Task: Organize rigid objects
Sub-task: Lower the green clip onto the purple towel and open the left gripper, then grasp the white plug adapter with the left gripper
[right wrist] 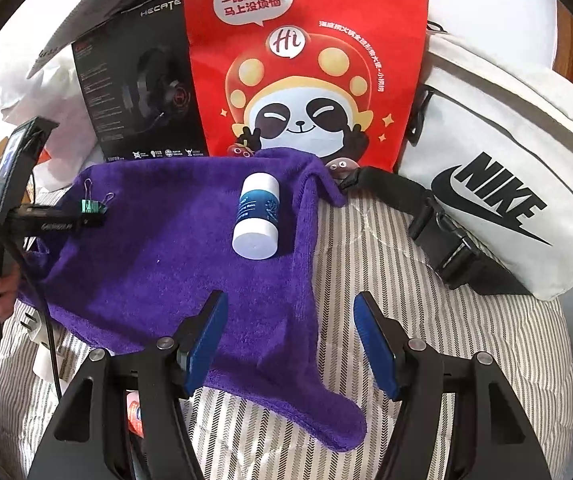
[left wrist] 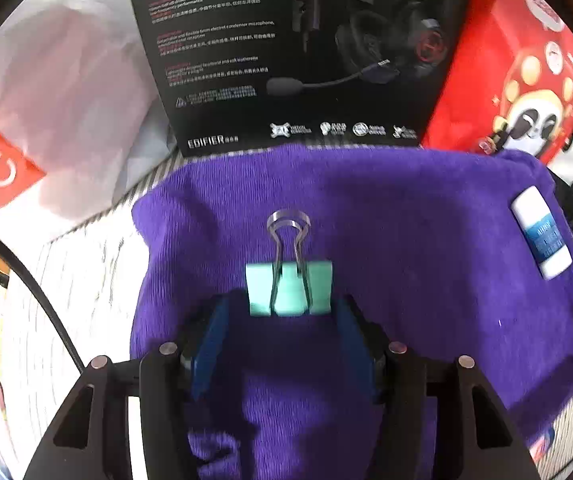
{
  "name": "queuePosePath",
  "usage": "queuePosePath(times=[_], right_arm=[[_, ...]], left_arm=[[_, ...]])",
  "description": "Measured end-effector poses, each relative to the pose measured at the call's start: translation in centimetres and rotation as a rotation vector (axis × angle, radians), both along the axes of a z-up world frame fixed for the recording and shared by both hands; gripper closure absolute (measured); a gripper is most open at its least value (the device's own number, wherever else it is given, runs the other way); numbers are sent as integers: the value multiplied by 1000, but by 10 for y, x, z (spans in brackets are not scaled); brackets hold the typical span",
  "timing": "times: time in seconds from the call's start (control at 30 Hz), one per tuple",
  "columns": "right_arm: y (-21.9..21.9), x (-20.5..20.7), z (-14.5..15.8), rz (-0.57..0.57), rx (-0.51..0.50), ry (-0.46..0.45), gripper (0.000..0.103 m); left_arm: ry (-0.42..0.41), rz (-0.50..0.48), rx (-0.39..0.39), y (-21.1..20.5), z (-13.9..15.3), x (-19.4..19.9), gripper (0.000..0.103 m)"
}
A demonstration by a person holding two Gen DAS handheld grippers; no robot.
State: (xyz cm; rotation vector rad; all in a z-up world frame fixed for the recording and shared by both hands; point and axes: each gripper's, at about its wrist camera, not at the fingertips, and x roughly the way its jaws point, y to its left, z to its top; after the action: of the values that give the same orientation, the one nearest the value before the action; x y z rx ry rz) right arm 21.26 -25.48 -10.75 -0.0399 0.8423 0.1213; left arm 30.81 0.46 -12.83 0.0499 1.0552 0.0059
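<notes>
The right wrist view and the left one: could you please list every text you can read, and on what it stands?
"NIKE": white fabric waist bag.
"Hi": red panda-print paper bag; its Chinese lines are legible but left untranscribed.
"HECATE": black headset box, top edge.
"EDIFIER": the same box, bottom edge; its paragraphs are too small.
White and blue cylindrical tube: label blurred.
White plastic bag: red logo unreadable.

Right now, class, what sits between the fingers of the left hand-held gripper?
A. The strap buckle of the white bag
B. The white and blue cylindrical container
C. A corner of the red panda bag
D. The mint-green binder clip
D: in the left wrist view the mint-green binder clip sits between the blue pads of the left hand-held gripper, while the white and blue container lies apart on the purple towel.
</notes>
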Motion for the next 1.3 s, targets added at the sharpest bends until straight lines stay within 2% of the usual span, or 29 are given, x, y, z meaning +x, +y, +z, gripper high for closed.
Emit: queuePosePath(times=[0.13, 0.23, 0.37, 0.57, 0.63, 0.7, 0.9, 1.07, 1.27, 1.3], right_arm=[[-3, 2, 1, -5, 16, 0, 39], [-5, 2, 4, -13, 25, 6, 39], [-1, -7, 23, -16, 31, -22, 39], [7, -43, 46, -29, 70, -48, 38], [10, -58, 48, -34, 95, -44, 37], [13, -68, 49, -28, 113, -47, 37], [22, -95, 53, -16, 136, -65, 37], [19, -103, 50, -25, 139, -58, 36], [11, -102, 33, -42, 131, -13, 36], [9, -102, 30, -46, 135, -3, 36]], left_arm=[[-15, -10, -29, 7, 6, -34, 49], [-45, -48, -65, 6, 17, -73, 49], [-73, -91, -75, 4, 34, -119, 49], [-61, -166, -143, 2, 27, -163, 49], [-60, -187, -144, 0, 17, -167, 49], [-60, -187, -109, 0, 11, -165, 49], [-58, -218, -69, 2, 2, -160, 52], [-35, -245, -49, -8, -6, -155, 62], [-53, -211, -61, -14, -10, -150, 63], [-56, -210, -58, -14, -10, -150, 72]])
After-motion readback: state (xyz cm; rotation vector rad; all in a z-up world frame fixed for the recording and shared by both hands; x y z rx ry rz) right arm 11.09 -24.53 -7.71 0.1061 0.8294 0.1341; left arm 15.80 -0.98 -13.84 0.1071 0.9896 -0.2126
